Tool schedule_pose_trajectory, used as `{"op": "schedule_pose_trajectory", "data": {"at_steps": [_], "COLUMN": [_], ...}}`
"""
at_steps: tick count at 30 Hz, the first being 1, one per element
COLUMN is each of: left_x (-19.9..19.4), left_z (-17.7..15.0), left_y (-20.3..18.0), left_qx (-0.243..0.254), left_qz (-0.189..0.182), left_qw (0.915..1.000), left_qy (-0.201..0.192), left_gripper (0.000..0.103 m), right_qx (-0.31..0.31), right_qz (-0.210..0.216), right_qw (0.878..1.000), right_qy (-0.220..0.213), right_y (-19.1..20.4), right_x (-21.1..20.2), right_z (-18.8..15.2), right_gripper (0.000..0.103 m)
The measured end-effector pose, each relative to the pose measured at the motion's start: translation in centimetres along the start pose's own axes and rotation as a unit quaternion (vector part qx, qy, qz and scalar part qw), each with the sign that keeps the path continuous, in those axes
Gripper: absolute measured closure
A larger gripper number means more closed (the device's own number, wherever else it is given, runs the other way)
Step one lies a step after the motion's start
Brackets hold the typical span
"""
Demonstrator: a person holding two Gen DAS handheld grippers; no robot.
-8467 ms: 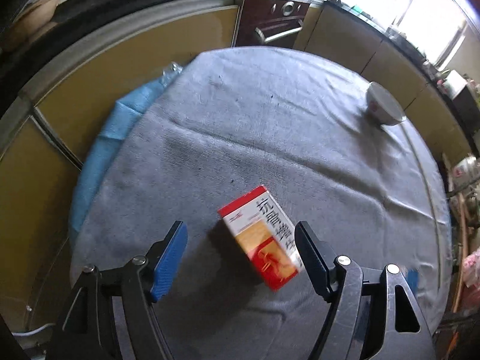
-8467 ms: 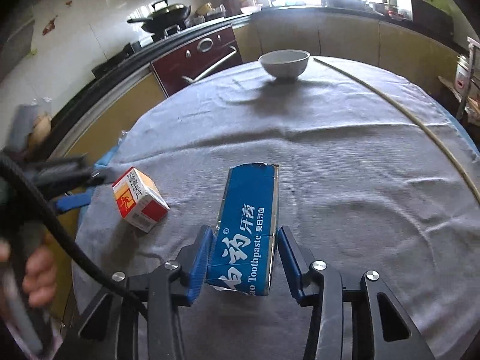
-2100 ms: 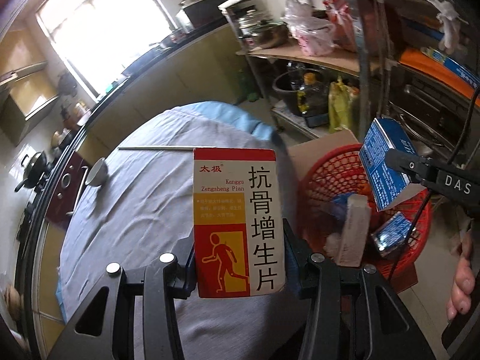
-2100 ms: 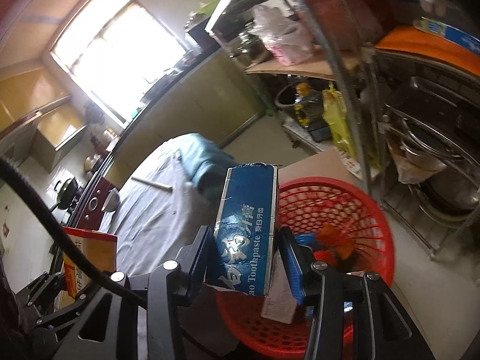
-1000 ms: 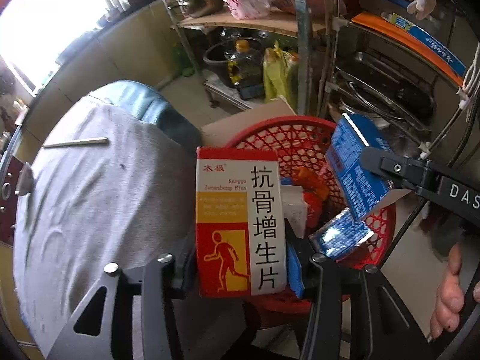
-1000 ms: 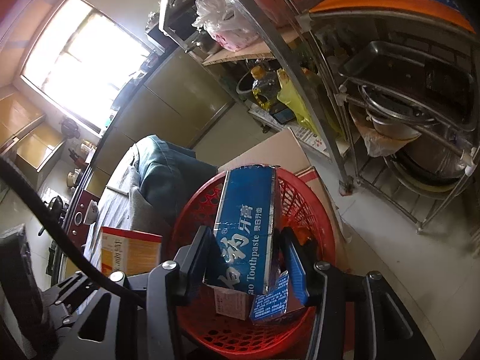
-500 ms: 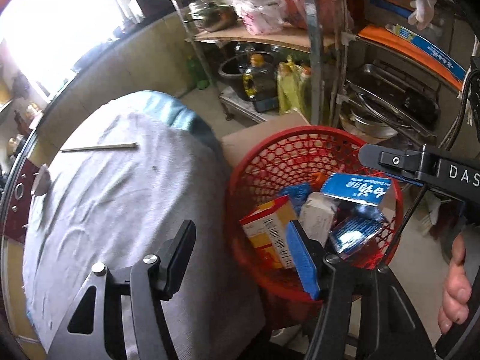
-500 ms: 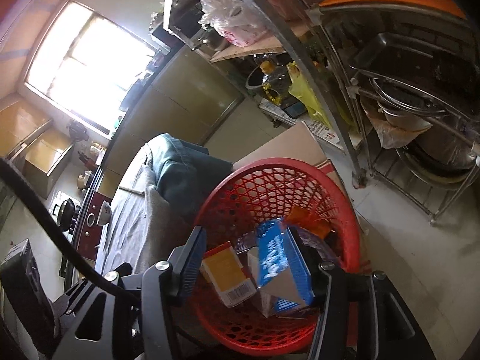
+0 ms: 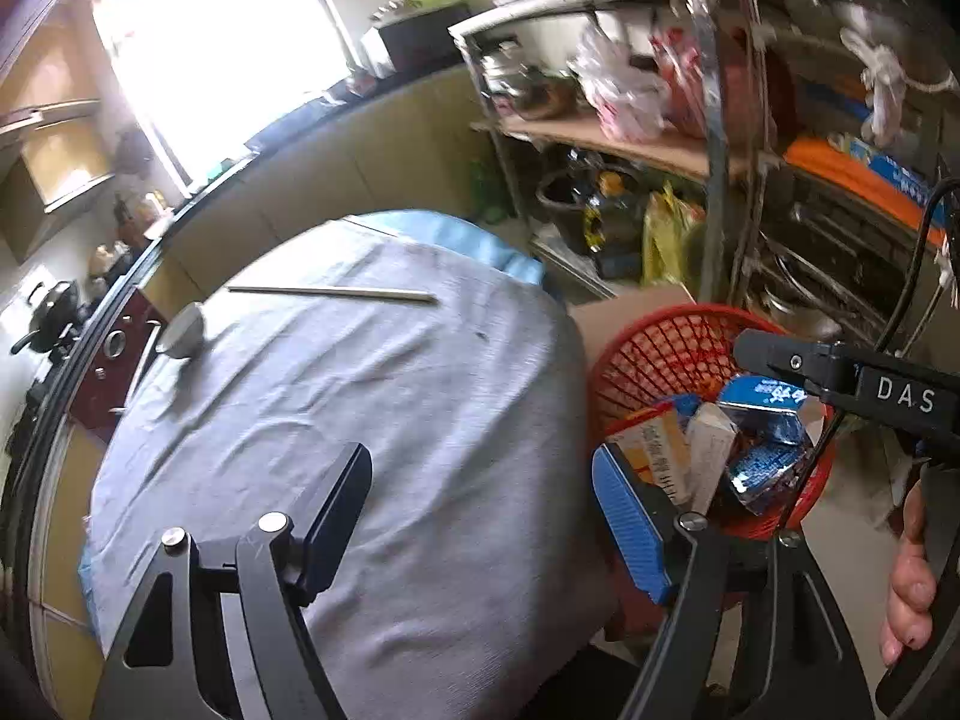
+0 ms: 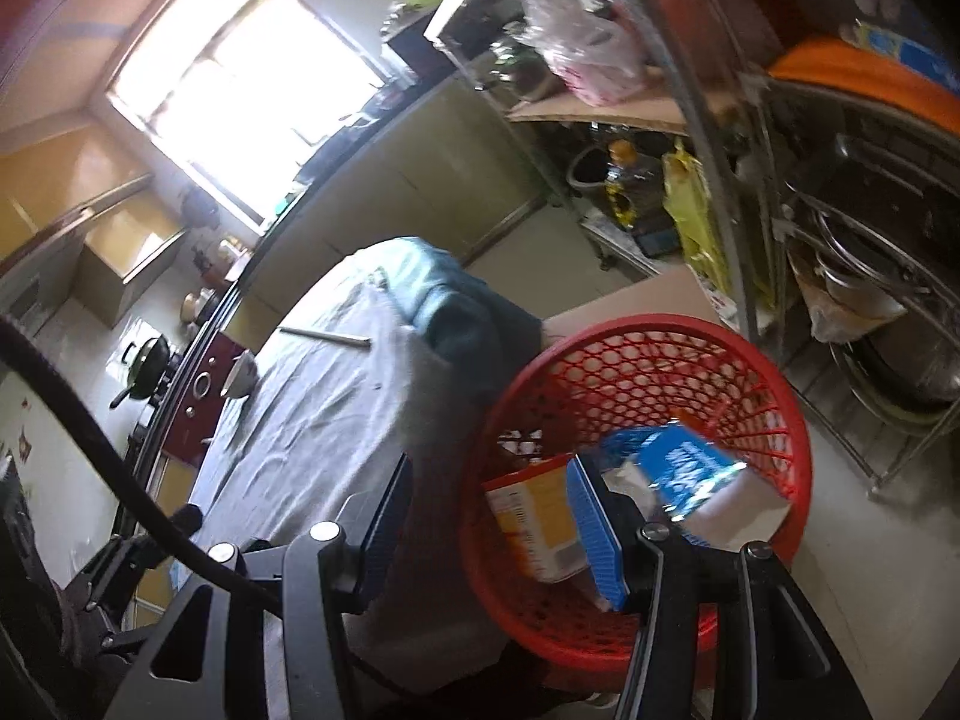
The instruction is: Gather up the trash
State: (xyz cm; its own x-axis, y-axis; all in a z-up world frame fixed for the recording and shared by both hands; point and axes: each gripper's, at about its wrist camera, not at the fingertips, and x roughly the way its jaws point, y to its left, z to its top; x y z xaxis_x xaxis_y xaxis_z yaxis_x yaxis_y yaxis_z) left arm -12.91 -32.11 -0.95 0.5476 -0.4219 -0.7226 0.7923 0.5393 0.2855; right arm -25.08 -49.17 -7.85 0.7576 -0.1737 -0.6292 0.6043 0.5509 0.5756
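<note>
The room is a cluttered kitchen: a bright window (image 10: pixel 240 72) over a run of yellow-fronted cabinets (image 9: pixel 336 192), and a tall steel wire rack (image 10: pixel 750 138) crowded with pans, bottles and plastic bags. Filling the middle is the round counter (image 9: pixel 336 420) under a wrinkled grey cloth, with a blue cloth edge showing at its far side. It carries only a small white ceramic bowl (image 9: pixel 183 330) and a long thin pale stick (image 9: pixel 330 293), well apart from each other; neither looks like trash, so the clearing seems largely done.

Just beside the counter's edge, on the floor before the rack, stands the round red plastic mesh basket (image 10: pixel 654 348), set low and close, probably so that trash can be dropped straight in. A piece of flat brown cardboard (image 10: pixel 630 300) lies behind it.

Inside lie the task's things: a blue cardboard toothpaste box (image 10: pixel 684 471) tilted on top of the heap, a red-and-yellow cardboard medicine box (image 10: pixel 534 516) leaning beside it, and a narrow white carton (image 9: pixel 708 450) among crumpled blue wrappers.

The left tongs (image 9: pixel 480 516) hang over the counter's edge with the jaws spread wide and nothing between them. The right tongs (image 10: pixel 489 528) hover above the basket's near rim, likewise wide apart and empty.
</note>
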Motion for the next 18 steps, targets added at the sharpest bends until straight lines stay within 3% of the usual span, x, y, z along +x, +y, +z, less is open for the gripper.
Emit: {"op": "schedule_pose_trajectory", "data": {"at_steps": [8,18], "left_x": [-4.5,-8.7], "left_z": [-2.3,-6.2], "left_y": [5.8,13.6], "left_qx": [-0.061,-0.138], "left_qz": [0.030,0.094], "left_qw": [0.9972,0.9849], "left_qy": [-0.029,-0.049], "left_gripper": [0.025,0.025], "right_qx": [-0.086,-0.224], "right_qz": [0.013,0.029], "right_qw": [0.996,0.974], "right_qy": [-0.015,-0.026], "right_y": [7.3,17.9], "right_x": [-2.1,-2.9], "right_z": [-1.6,-6.2], "right_gripper": [0.046,0.043]}}
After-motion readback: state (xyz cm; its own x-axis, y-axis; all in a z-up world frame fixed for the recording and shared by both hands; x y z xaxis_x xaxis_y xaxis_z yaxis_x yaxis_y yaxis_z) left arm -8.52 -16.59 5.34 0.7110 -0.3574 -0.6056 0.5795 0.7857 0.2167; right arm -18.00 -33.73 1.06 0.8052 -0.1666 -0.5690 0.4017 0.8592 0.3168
